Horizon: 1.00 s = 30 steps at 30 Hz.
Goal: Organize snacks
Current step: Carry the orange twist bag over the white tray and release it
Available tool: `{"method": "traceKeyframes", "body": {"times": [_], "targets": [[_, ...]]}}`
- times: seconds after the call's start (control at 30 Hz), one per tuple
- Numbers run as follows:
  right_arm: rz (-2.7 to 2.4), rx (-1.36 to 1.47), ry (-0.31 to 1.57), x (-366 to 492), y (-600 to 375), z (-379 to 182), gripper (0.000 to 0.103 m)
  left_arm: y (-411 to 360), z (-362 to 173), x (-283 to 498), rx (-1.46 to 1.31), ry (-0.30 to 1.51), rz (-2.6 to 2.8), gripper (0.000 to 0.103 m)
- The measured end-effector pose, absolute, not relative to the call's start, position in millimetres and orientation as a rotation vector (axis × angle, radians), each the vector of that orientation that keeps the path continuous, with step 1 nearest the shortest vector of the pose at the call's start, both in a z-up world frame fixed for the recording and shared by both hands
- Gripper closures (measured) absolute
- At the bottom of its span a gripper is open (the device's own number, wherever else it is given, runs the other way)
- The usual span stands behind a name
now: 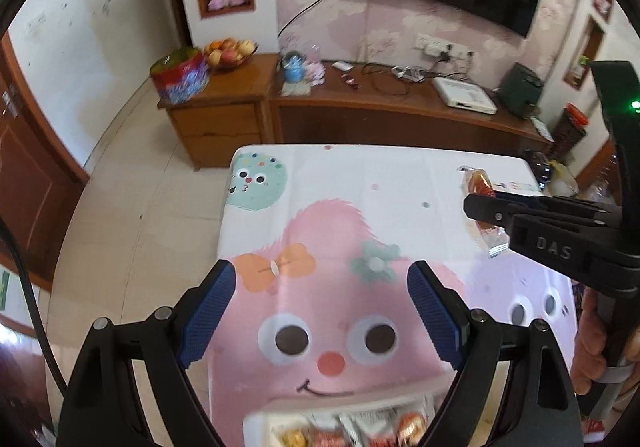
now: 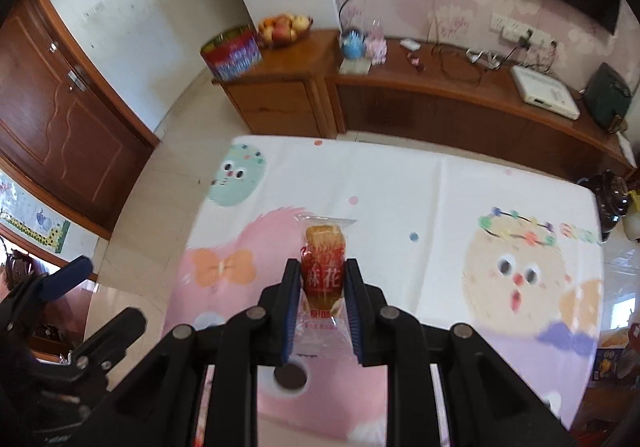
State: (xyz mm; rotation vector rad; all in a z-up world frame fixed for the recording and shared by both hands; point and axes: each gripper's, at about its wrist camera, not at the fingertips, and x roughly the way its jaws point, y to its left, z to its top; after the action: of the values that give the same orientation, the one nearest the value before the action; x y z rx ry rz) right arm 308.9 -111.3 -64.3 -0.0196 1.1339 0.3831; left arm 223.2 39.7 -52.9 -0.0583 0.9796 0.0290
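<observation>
A wrapped fried-dough twist (image 2: 323, 271) is clamped in the right tongs (image 2: 323, 279) for boxing, while the left tongs (image 1: 320, 311) are held wide, empty

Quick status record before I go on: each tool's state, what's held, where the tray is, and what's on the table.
left tool: open, nothing between its pads
right tool: shut on snack pack
snack pack: clear wrapper with red label, held off the table, pointing away from the camera
tray: white, at the near table edge below the left tool, holding several wrapped snacks, blurred
table: covered by a cartoon-print cloth; no loose snacks visible on it
</observation>
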Motion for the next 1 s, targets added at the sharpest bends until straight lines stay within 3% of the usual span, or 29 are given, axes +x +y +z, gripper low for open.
{"method": "traceKeyframes", "body": {"times": [0.47,1.0], "targets": [[0.341,0.049,0.977,163,-146,27,0.081,18,3,112,-0.032,0.887,-0.090,0.016],[0.257,0.015,1.087,49,-147,-12,0.081,5,-39,39,0.016,0.952,-0.096,0.016]]}}
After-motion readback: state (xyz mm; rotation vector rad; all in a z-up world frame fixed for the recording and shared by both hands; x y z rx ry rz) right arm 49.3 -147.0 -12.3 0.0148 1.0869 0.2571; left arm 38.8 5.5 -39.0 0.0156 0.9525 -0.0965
